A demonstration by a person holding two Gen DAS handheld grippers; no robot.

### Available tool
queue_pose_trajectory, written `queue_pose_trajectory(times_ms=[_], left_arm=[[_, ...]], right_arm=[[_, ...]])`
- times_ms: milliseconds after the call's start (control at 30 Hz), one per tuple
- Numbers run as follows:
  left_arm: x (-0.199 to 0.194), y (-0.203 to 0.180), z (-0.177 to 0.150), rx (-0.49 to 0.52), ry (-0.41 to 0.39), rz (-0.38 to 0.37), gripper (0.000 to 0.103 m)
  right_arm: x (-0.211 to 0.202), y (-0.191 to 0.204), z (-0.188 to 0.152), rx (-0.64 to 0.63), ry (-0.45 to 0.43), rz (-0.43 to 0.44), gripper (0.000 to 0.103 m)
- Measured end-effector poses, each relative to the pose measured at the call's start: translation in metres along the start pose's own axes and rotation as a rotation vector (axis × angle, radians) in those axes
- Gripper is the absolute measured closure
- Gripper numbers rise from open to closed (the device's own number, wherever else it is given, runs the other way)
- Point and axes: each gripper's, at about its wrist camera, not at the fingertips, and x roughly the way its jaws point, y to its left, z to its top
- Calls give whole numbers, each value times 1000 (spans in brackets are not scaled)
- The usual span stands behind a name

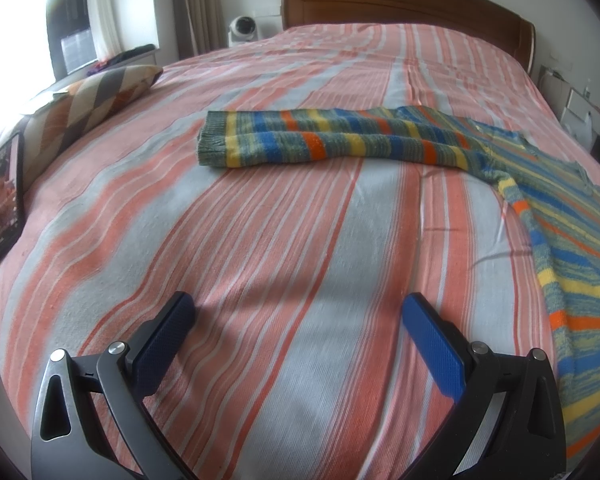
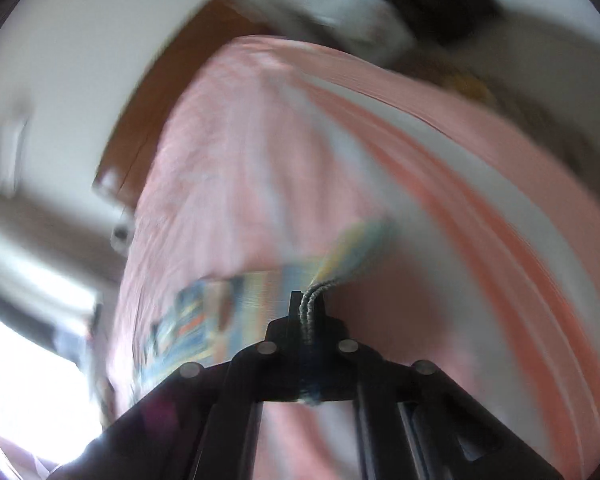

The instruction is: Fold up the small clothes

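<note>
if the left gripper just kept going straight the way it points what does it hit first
Most likely the bare striped bedsheet just ahead of the open left gripper; the striped sweater lies farther on, though depth is hard to judge.

Left gripper (image 1: 298, 316) hovered low, jaws spread wide, blue pads (image 1: 434, 350) empty. Right gripper (image 2: 307, 300) was clamped tight on a knit edge (image 2: 309, 314), view heavily blurred.
</note>
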Motion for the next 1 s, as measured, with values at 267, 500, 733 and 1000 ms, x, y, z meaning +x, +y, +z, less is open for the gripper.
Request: queue_pose_trajectory(times_ms=[267, 500, 733, 1000], left_arm=[[1, 3, 3, -2, -3, -4, 0], [2, 5, 4, -1, -5, -4, 0], [2, 6, 5, 1, -6, -1, 0], [2, 4, 4, 3, -8, 0, 0]], right_arm=[[61, 228, -43, -408, 148, 206, 98], [143, 263, -115, -323, 279, 353, 20], [117, 209, -120, -399, 223, 160, 20], [44, 75, -135, -474, 84, -179, 20]])
